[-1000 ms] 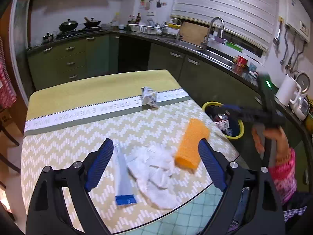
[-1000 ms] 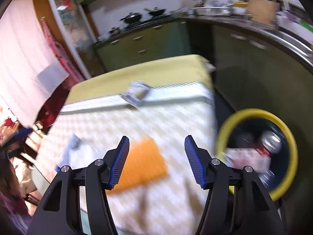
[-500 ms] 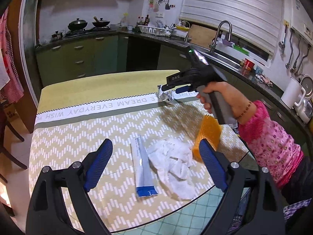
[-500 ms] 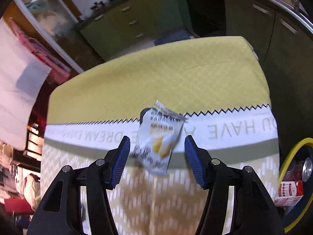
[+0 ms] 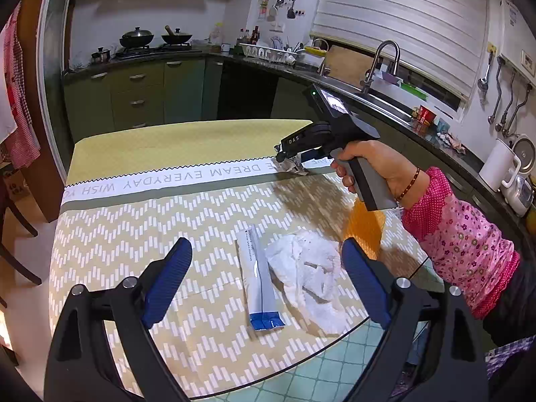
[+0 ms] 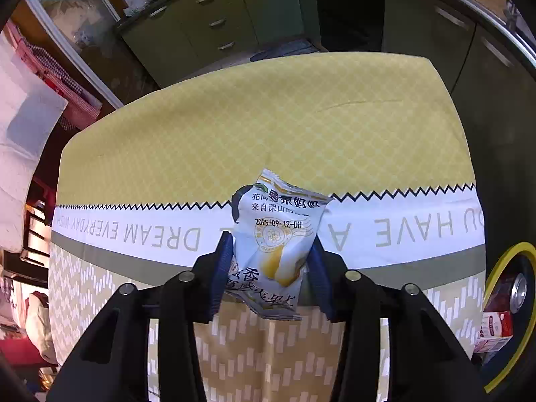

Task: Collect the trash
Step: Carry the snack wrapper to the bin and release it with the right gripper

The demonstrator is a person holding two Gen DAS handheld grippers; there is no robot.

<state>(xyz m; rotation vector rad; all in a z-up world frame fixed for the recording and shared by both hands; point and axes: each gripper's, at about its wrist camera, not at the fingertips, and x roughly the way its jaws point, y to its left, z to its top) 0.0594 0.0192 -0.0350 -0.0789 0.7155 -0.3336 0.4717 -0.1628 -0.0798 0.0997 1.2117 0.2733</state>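
Note:
My right gripper [image 6: 272,261] is shut on a white snack wrapper [image 6: 276,234] that lies on the tablecloth's white band; it shows far off in the left wrist view [image 5: 294,164], under the right gripper [image 5: 298,159]. My left gripper [image 5: 266,269] is open and empty, above a long sachet with a blue end [image 5: 259,284] and a crumpled white tissue [image 5: 310,276]. An orange wrapper [image 5: 365,227] lies behind the tissue, partly hidden by the right hand.
A yellow-rimmed trash bin [image 6: 495,268] holding a can and a carton stands off the table's right side. The table [image 5: 134,221] ends close in front of my left gripper. Kitchen counters and a sink [image 5: 385,93] run behind.
My right gripper moved from over the bin across the table to the snack wrapper and closed on it. The left gripper shifted slightly and stayed open.

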